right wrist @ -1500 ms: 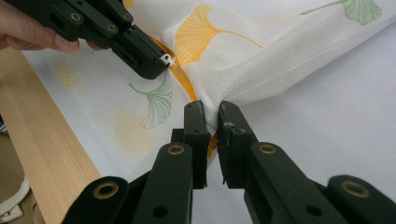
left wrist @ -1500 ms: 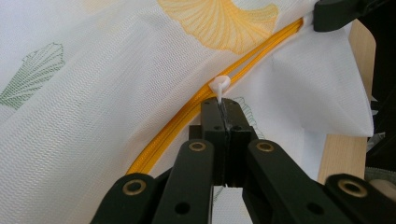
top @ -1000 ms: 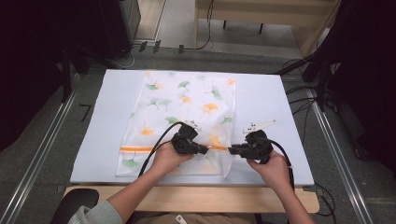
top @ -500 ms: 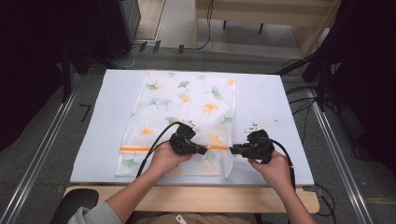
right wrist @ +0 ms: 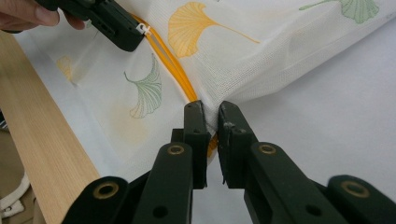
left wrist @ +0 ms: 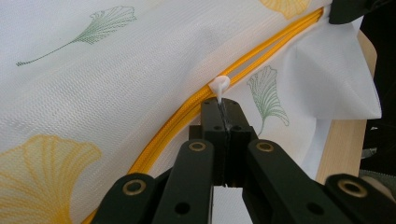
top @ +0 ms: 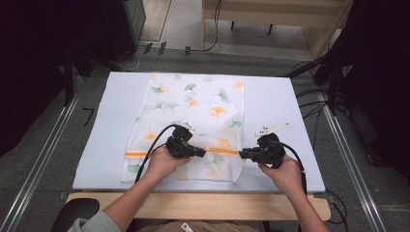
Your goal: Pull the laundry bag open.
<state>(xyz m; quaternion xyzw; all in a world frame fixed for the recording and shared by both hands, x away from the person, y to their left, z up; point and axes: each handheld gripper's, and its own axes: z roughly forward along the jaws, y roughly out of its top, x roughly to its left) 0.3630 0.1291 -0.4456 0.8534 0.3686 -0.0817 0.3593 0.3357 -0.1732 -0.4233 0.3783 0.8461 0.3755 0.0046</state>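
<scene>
A white mesh bag (top: 193, 108) printed with ginkgo leaves lies flat on the white table top (top: 275, 106). An orange zipper (top: 222, 151) runs across its near end. My left gripper (top: 202, 152) is shut on the white zipper pull (left wrist: 218, 85), whose loop sticks out past the jaw tips; the left gripper (left wrist: 223, 112) lies along the zipper (left wrist: 177, 116). My right gripper (top: 241, 154) is shut on the bag's edge (right wrist: 219, 100) where the zipper (right wrist: 175, 70) ends. From the right gripper (right wrist: 211, 116), the left gripper (right wrist: 126, 39) shows farther along the zipper.
The table's wooden front edge (top: 203, 205) runs just behind both hands. Cables (top: 314, 96) trail off the right side, and metal rails (top: 48, 159) flank the table. Bare white surface (top: 111, 130) lies on either side of the bag.
My left gripper has slid a little to the left along the zipper with the pull in it. The right gripper has stayed where it was.
</scene>
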